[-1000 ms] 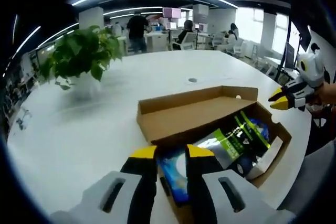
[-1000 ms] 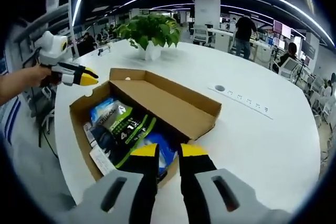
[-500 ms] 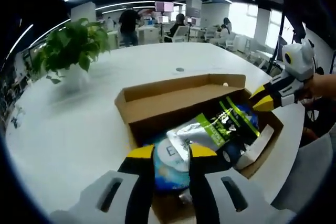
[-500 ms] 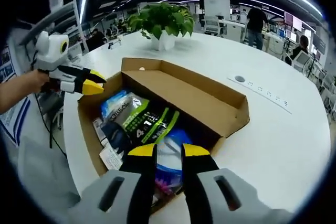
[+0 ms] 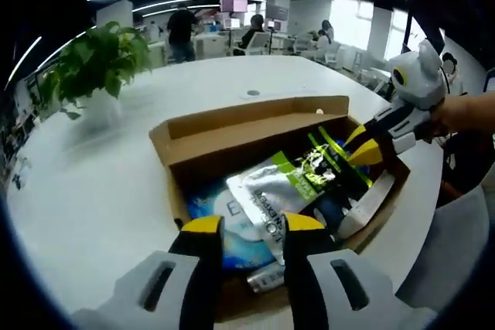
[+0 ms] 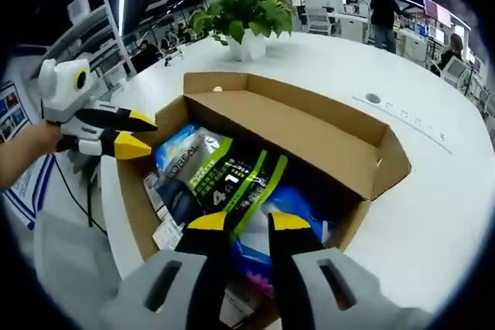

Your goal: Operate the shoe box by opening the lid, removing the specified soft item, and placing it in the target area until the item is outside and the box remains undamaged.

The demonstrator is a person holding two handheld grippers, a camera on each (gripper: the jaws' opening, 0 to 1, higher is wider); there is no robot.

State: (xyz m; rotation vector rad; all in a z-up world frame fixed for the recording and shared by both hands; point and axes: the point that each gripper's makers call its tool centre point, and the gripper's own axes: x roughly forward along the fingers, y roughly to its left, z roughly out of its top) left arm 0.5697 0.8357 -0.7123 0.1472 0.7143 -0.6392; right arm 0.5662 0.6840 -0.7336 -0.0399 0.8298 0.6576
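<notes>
Open shoe box (image 6: 309, 125) on the desk (image 5: 93, 183): soft, slippery green pouch (image 6: 228, 179) inside, best pinched at an edge; both hand-held grippers (image 5: 249, 226) (image 6: 238, 222) narrowly parted, empty.

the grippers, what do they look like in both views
Both match: the left gripper and right gripper have light grey moulded bodies with slotted openings, and two black fingers capped with yellow tips. Seen from the side, the body is white and rounded. No cables or sleeves visible.
</notes>
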